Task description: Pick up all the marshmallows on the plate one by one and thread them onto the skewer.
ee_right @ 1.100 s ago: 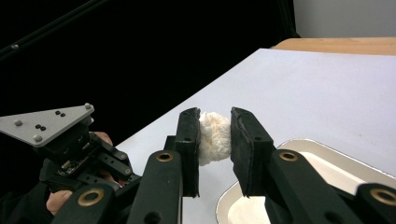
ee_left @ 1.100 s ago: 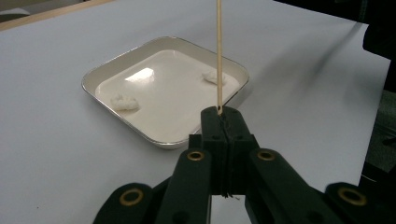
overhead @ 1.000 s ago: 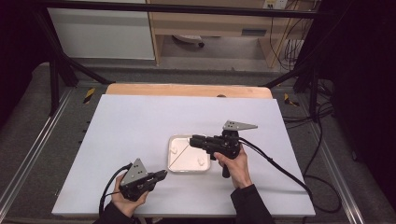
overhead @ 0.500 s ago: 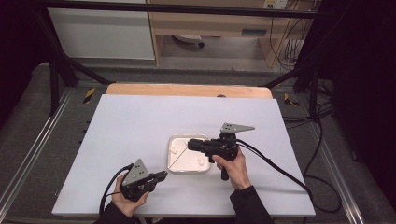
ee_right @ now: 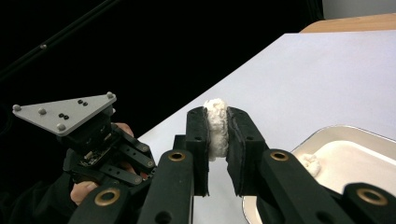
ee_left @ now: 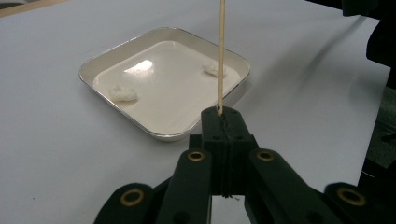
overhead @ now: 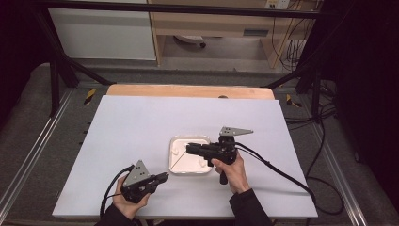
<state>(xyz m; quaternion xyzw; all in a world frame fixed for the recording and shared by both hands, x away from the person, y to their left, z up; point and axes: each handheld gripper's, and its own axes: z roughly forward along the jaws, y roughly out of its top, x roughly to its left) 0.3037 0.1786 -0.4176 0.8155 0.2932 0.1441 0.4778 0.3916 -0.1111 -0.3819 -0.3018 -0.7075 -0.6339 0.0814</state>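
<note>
The left gripper (overhead: 162, 177) is pinching a thin wooden skewer (ee_left: 221, 56), its top cut off at twelve o'clock; the right gripper (ee_right: 217, 122), jaws just closing, is squeezing a white fluffy lump (ee_right: 216, 126) above the square white tray (overhead: 175, 162).

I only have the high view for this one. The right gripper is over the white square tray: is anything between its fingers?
Observer: Yes. The right gripper has a fluffy white lump between its fingers, which have just been closing on it.
Operator: And the thin line running out from the left gripper?
Observer: That is a thin wooden skewer. The left gripper is shut on its end, and it points over the white square tray.
Operator: What's left in the tray?
Observer: Two small white pieces lie apart on its floor, one near one side and another by the skewer.
</note>
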